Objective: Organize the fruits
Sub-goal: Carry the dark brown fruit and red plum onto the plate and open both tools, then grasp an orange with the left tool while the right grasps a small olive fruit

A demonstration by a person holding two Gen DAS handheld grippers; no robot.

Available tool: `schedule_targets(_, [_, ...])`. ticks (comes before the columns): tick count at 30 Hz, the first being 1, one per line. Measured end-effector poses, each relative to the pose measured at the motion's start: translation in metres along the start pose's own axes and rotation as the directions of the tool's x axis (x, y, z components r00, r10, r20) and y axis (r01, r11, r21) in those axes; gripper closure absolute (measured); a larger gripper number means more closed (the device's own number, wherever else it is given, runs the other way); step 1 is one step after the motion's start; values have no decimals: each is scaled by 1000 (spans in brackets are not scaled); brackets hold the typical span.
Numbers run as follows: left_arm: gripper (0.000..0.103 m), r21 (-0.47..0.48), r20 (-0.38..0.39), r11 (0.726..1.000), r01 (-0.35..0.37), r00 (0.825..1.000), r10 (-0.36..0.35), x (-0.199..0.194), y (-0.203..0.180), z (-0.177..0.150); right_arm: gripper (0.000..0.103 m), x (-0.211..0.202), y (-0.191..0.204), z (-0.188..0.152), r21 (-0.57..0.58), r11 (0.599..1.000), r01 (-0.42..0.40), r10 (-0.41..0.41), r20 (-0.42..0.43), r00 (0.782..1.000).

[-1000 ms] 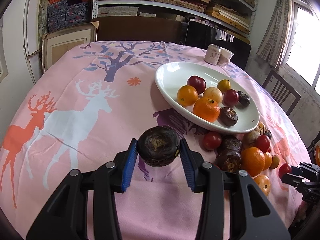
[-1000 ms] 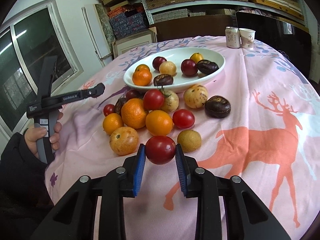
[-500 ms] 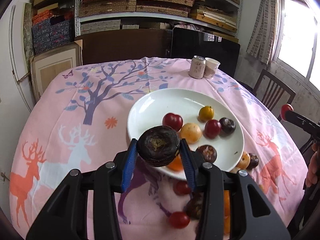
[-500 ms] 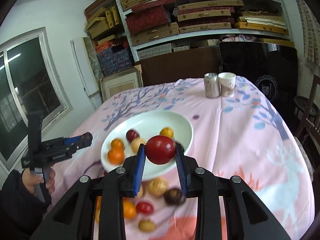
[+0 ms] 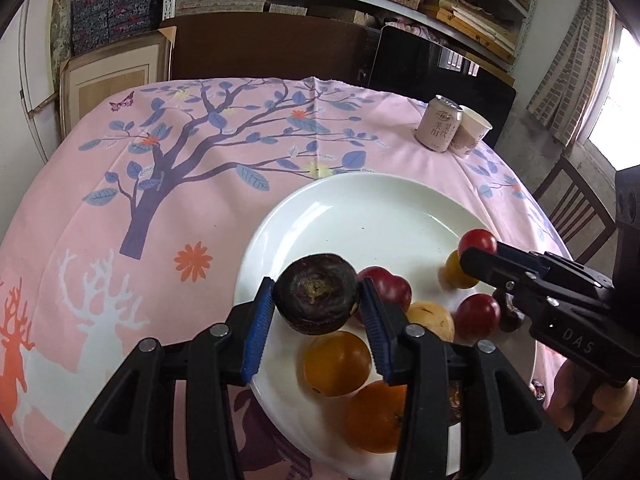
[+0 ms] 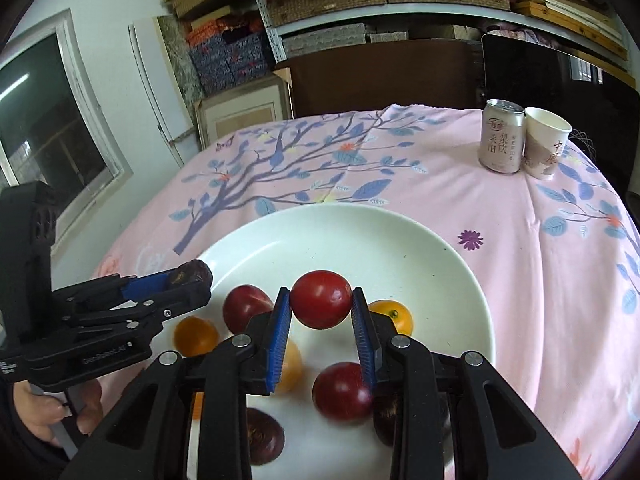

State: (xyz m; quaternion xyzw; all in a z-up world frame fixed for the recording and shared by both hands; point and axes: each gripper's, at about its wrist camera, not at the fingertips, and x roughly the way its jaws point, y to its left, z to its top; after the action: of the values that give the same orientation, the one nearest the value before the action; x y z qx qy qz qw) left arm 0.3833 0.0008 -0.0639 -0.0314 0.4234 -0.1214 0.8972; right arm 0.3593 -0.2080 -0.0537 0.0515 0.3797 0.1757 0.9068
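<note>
Fruits held over plate point(image 5: 360, 208): left gripper point(image 5: 317, 302) jaws grasp dark fruit point(image 5: 316, 292); right gripper point(image 6: 321, 306) jaws grasp red fruit point(image 6: 321, 304). Lower each onto bare plate before releasing, avoiding fruit below.

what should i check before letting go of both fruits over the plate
1. Left gripper clamped on the dark fruit: ok.
2. Right gripper clamped on the red fruit: ok.
3. Both fruits over the white plate, not the cloth: ok.
4. Bare plate directly beneath each fruit: cannot tell; other fruit lies close by.
5. Height above the plate low enough for a gentle drop: cannot tell.
6. Grippers apart from each other: ok.
</note>
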Motion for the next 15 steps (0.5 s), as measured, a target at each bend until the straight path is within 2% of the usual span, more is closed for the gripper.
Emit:
schedule_targets(1, [54, -3, -2, 1000, -5, 1000, 5, 1, 1, 0, 59, 1, 1, 0, -5, 1000, 11, -11, 5, 1000])
schedule_targets(2, [52, -8, 3, 1000, -7, 1000, 7, 1, 1, 0, 48, -1, 2, 0, -7, 1000, 25, -25, 23, 999])
schedule_targets(4, [52, -9, 25, 1000, 0, 1000, 0, -7, 0, 1, 41, -13, 2, 0, -6, 999, 35, -35, 74, 997])
schedule_targets(8, [52, -13, 83, 1000, 6, 996, -5, -36, -4, -5, 41, -42, -3, -5, 8, 1000, 26, -26, 100, 995])
schedule_targets(9, [46, -4, 96, 1000, 10, 995, -9, -45, -6, -9, 41, -51, -5, -9, 10, 1000, 21, -22, 104, 994])
schedule_targets(10, [35, 8, 106, 1000, 6, 994, -7, -54, -9, -15, 41, -63, -7, -15, 15, 1000, 15, -17, 108, 994])
schedule_targets(12, [30, 39, 132, 999, 3, 991, -8, -72, -16, -31, 40, -83, -12, -33, 35, 999, -2, -1, 113, 994])
schedule_targets(15, [30, 110, 117, 994, 13, 993, -25, -94, -30, -65, 39, -109, -19, -70, 59, 998, 10, -16, 113, 993])
